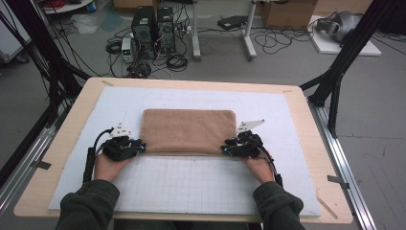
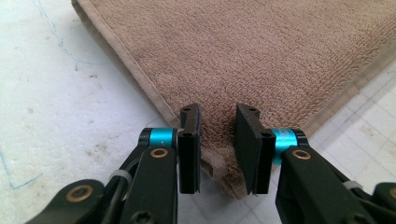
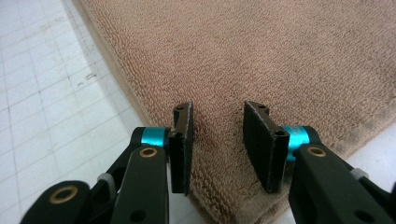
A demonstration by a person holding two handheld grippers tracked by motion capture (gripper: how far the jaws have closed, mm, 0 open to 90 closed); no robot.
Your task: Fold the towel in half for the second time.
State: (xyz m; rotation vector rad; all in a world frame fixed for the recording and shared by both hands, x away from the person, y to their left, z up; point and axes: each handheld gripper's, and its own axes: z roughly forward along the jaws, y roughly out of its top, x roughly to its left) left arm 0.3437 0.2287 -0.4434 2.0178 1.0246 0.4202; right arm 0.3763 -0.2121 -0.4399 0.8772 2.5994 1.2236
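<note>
A tan terry towel (image 1: 189, 130), folded into a flat rectangle, lies in the middle of a white mat (image 1: 297, 143) that covers the wooden table (image 1: 306, 103); a gridded cutting mat (image 1: 191, 184) lies just in front of it, toward the person. The cloth looks soft, light and limp, with a looped pile that should give the pads good friction. It will sag and unfold if lifted by one point, so the two near corners, taken through all layers at the hemmed edge, seem the right places to hold.

The left gripper (image 2: 217, 140) sits at the near left corner, its jaws partly open with the corner (image 2: 219, 172) bunched between them; the pads stand on either side of the cloth and do not yet appear to pinch it. The right gripper (image 3: 217, 144) straddles the near right corner in the same way, jaws part-way open over the pile, a clear gap on each side. In the high view the left gripper (image 1: 139, 144) and right gripper (image 1: 229, 149) mirror each other at the towel's front edge.
</note>
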